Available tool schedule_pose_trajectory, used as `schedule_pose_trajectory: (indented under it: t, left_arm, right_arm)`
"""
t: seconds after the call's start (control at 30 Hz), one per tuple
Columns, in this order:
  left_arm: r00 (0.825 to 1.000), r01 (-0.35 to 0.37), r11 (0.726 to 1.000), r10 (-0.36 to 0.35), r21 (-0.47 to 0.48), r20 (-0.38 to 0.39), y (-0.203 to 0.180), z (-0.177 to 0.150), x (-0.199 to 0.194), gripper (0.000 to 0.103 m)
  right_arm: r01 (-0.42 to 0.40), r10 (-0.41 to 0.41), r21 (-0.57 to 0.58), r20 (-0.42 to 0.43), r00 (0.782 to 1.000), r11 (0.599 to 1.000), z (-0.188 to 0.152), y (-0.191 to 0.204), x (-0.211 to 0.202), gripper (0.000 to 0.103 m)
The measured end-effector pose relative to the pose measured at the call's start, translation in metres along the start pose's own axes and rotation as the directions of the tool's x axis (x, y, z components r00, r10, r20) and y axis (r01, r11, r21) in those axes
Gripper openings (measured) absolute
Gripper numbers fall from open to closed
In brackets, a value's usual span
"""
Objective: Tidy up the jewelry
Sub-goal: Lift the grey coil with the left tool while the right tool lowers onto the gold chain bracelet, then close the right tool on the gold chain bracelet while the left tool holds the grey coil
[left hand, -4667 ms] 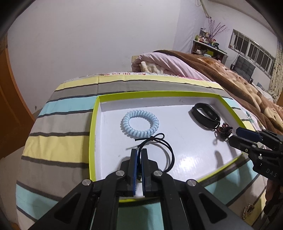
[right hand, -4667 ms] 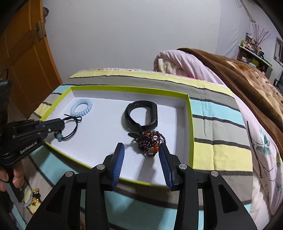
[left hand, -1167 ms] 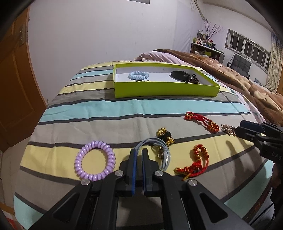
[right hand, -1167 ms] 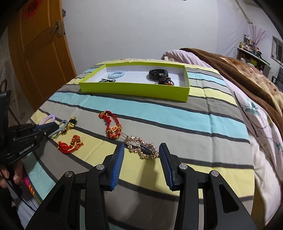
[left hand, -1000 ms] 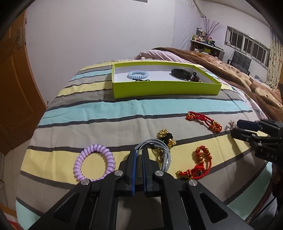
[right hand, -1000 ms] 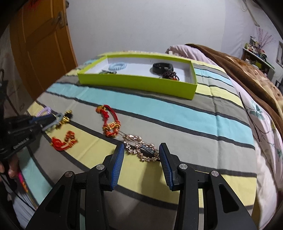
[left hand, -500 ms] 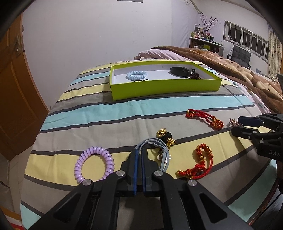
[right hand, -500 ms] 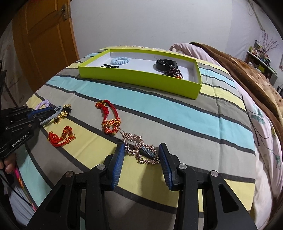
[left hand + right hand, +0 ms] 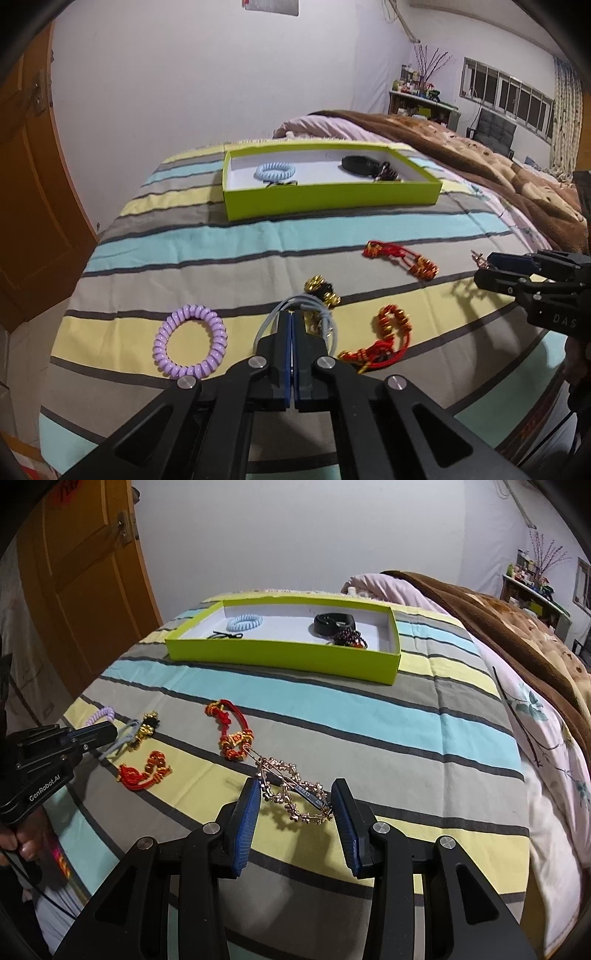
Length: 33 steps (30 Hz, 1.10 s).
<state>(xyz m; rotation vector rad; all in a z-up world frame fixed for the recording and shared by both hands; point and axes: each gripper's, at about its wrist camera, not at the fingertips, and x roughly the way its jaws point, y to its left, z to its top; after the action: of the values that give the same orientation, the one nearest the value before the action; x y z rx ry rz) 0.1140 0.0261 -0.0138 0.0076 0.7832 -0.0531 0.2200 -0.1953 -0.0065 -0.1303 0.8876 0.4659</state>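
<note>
While pinched flat between the pads of the left gripper [image 9: 291,321], with no gap showing: the grey-blue hair loop [image 9: 306,303]. Soft, light and bendy. Best held by the cord near the top of the loop. Hanging low over the striped bedspread [image 9: 221,243], just beside the gold-and-black bead tie [image 9: 320,290] and near the purple coil tie [image 9: 190,341].

Right gripper [image 9: 295,801]: wide open, one pad on each side of the gold flower clip [image 9: 291,794]. Cannot tell whether the pads press on the clip or only sit beside it. Probably stiff, thin and shiny, so maybe slippery. Tiny flowers, likely easy to bend or snap. Squeeze gently on the long bar, not on the little flowers.

Watch out for the red knot bracelet [image 9: 232,734], touching the far tip of the clip. Could snag and get dragged along. Another red bracelet [image 9: 146,771] between the two grippers.

Far ahead and well apart: the green box [image 9: 332,199]. Inside already: blue coil tie [image 9: 276,171], black cord tie [image 9: 225,636], black band [image 9: 360,162], dark bead bracelet [image 9: 349,638]. Lots of white floor free in the middle. Lift up over the near wall, then down. Only bare stripes on the way there. Bed edge close below both grippers, so keep everything over the cloth.
</note>
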Motion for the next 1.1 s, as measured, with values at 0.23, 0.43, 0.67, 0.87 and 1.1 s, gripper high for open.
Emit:
schedule_pose_trajectory:
  t: [0.23, 0.43, 0.67, 0.87, 1.1]
  left_arm:
    - [0.999, 0.019, 1.0, -0.019, -0.005, 0.041, 0.002, 0.004, -0.017, 0.0]
    - [0.998, 0.056, 0.998, -0.055, 0.024, -0.036, 0.005, -0.001, 0.005, 0.001]
    - [0.995, 0.101, 0.995, -0.1, 0.018, -0.013, 0.005, -0.001, 0.003, 0.009]
    - [0.992, 0.128, 0.992, -0.127, 0.017, -0.027, 0.0, 0.001, 0.006, 0.015]
    - [0.987, 0.151, 0.988, -0.15, 0.013, -0.049, -0.007, 0.001, 0.012, 0.015]
  right_arm:
    - [-0.004, 0.004, -0.002, 0.028, 1.0, 1.0, 0.0, 0.003, -0.014, 0.041]
    - [-0.01, 0.011, -0.001, 0.029, 1.0, 1.0, -0.002, 0.005, -0.017, 0.041]
    - [-0.006, 0.006, 0.001, 0.034, 0.999, 1.0, -0.003, 0.003, -0.02, 0.041]
    - [-0.006, 0.006, 0.006, 0.03, 1.0, 1.0, -0.005, 0.002, -0.018, 0.041]
    - [-0.001, 0.001, 0.012, 0.031, 1.0, 1.0, -0.005, -0.001, -0.02, 0.041]
